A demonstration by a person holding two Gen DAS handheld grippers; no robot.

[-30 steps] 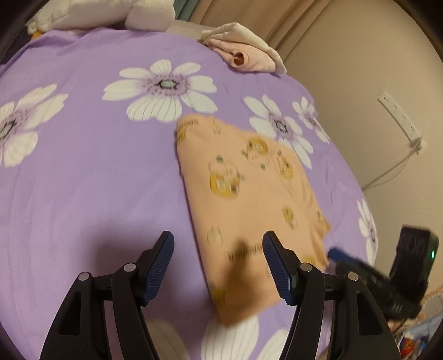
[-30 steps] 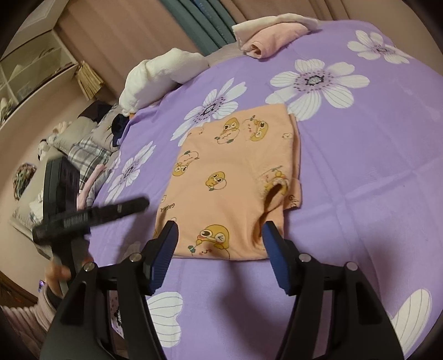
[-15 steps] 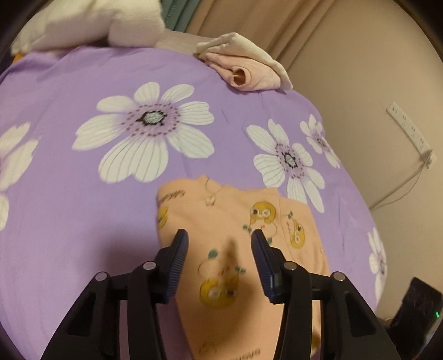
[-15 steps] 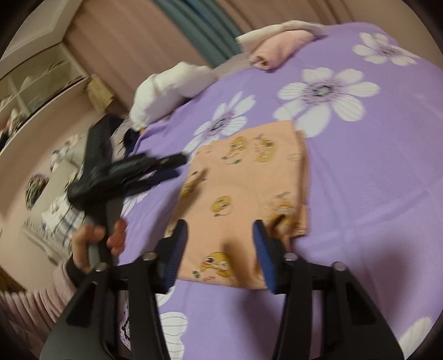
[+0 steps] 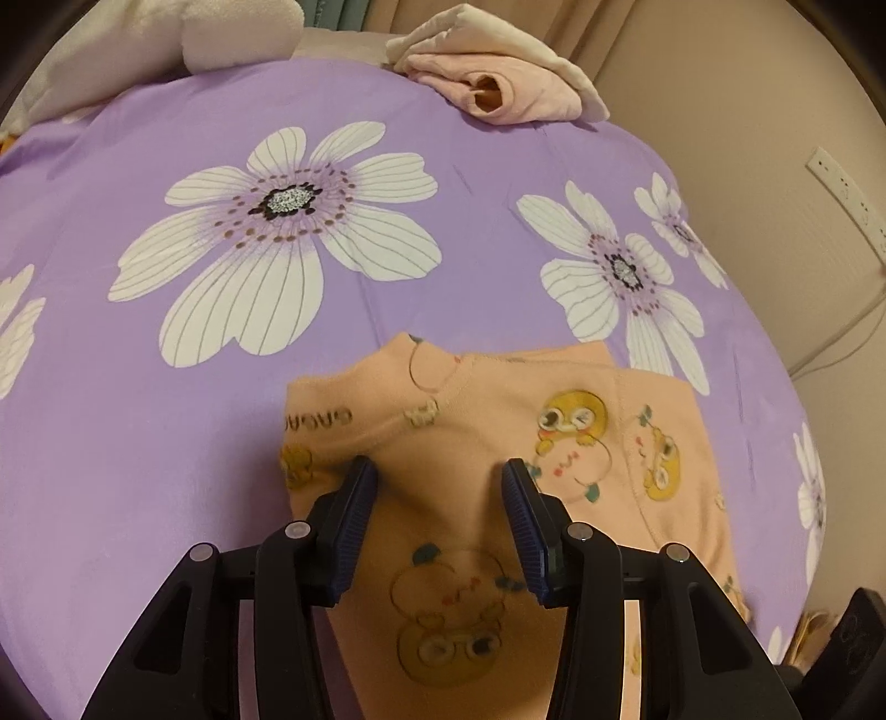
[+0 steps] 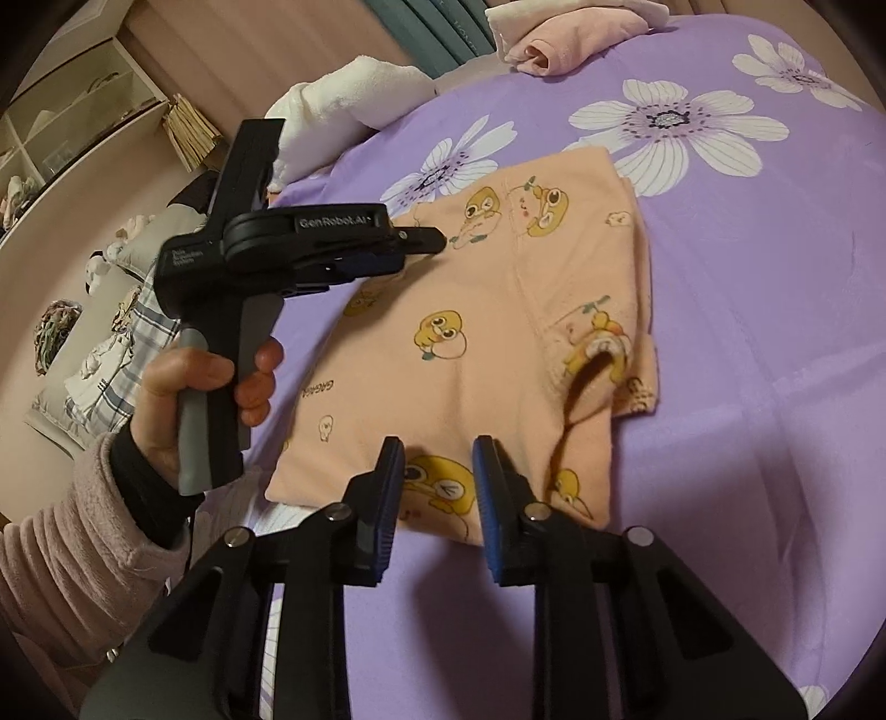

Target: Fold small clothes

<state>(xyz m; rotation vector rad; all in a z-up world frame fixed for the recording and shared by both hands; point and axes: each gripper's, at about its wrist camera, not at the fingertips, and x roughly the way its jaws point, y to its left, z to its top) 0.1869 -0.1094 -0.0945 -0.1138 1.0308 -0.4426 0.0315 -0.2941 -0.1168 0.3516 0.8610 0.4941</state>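
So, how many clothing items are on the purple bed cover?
2 distinct items: the orange shirt lies flat near both tools, and a pink garment is bundled at the cover's far edge with cream cloth on it; more may be hidden.

The left gripper [image 5: 437, 487] angled downward with jaws half apart, gripped by a hand [image 6: 207, 387] in a pink sleeve [image 6: 72, 559], while the right gripper [image 6: 437, 465] pointed down, its jaws closing.

Open purple bedspread [image 5: 166, 443] lies clear from nine through one o'clock of the peach shirt [image 5: 498, 432], with rolled pink clothes [image 5: 498, 88] and white pillow [image 6: 343, 105] blocking only the far twelve o'clock edge.
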